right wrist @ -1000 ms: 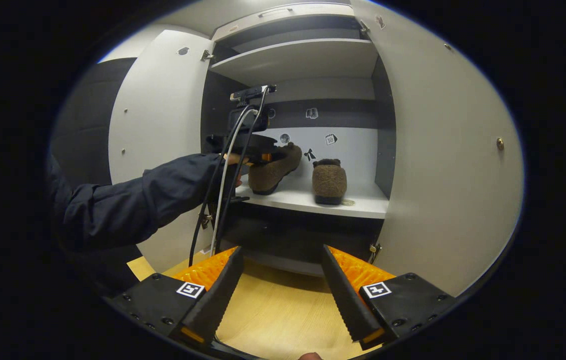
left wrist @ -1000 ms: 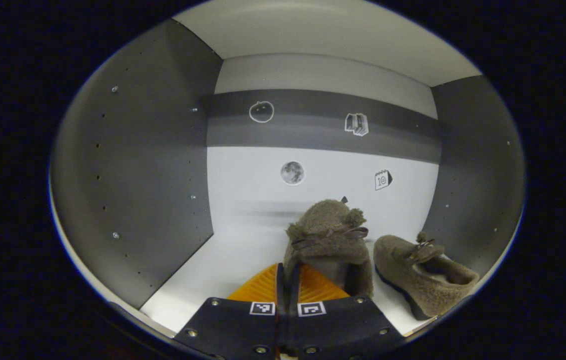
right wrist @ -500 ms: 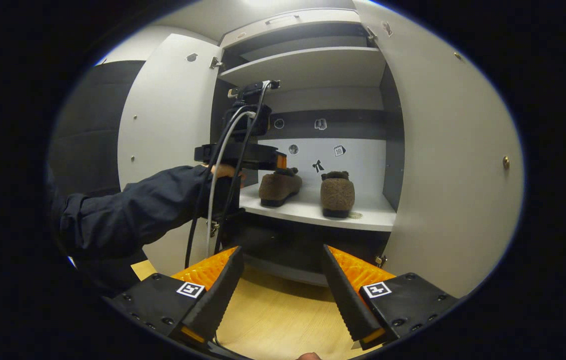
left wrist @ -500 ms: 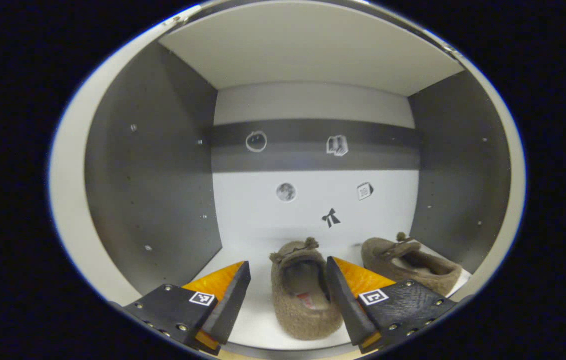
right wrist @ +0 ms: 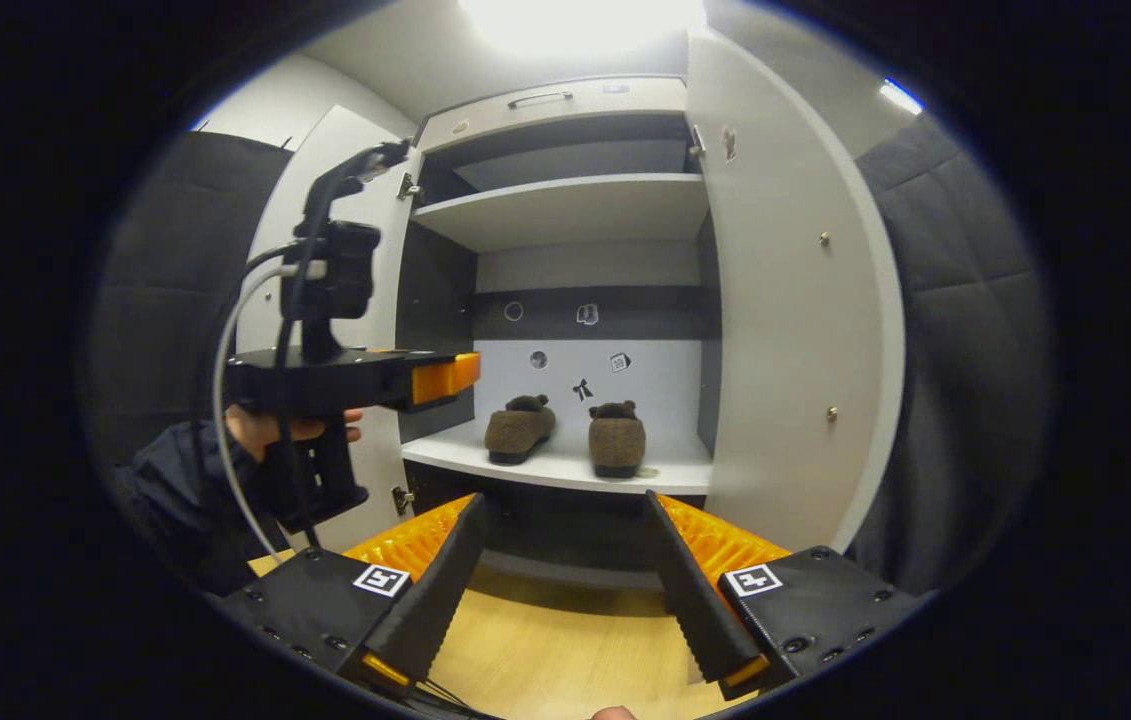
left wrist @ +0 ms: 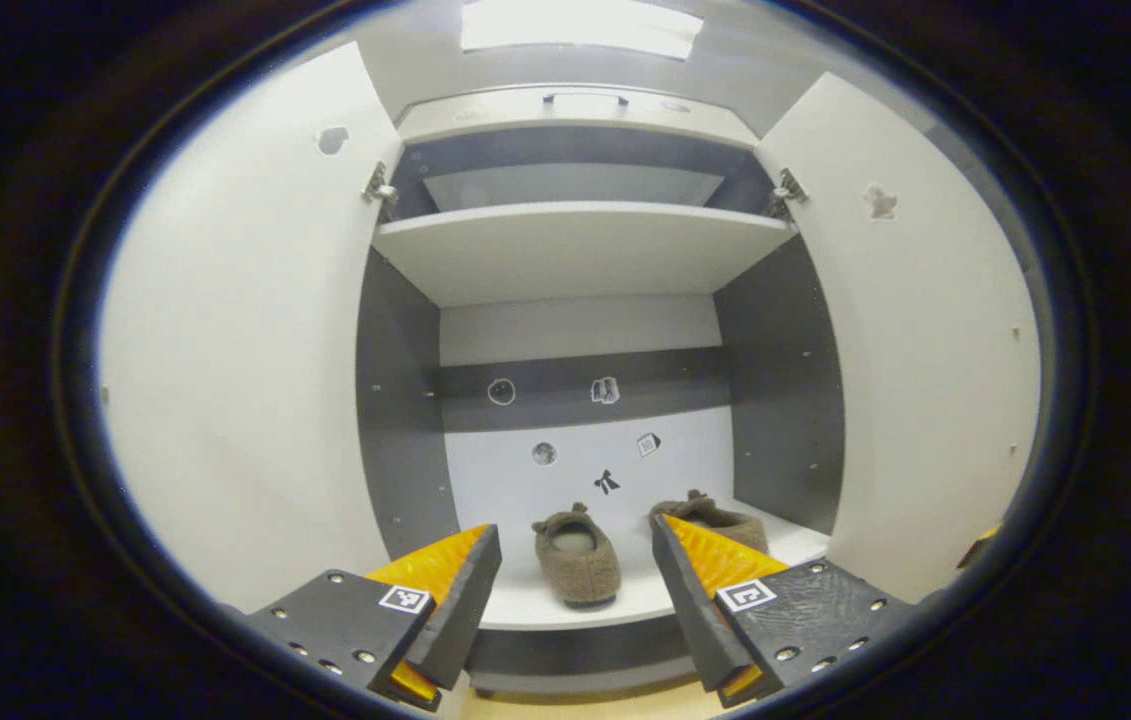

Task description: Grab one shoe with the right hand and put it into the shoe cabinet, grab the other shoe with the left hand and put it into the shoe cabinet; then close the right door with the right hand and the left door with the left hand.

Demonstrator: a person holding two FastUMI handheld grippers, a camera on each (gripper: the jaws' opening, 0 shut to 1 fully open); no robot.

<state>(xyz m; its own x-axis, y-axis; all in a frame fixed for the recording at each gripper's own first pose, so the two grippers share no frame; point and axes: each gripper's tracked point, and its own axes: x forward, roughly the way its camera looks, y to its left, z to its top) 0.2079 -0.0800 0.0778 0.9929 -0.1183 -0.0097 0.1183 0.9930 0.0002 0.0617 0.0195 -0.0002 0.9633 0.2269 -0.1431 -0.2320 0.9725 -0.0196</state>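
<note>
On the cabinet shelf [right wrist: 565, 468] two shoes, left shoe [right wrist: 519, 428] and right shoe [right wrist: 617, 440], sit; both doors, left door [left wrist: 245, 350] and right door [right wrist: 785, 340], stand wide; left gripper [left wrist: 575, 610] and right gripper [right wrist: 560, 590] are released, grasping nothing.

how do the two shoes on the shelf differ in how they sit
In the right gripper view, the left shoe is angled, showing its side, while the right shoe points straight in, heel toward the camera. The left shoe is nearer the left door, the right shoe nearer the right door. Both are brown, fuzzy, upright on the same shelf, apart.
</note>
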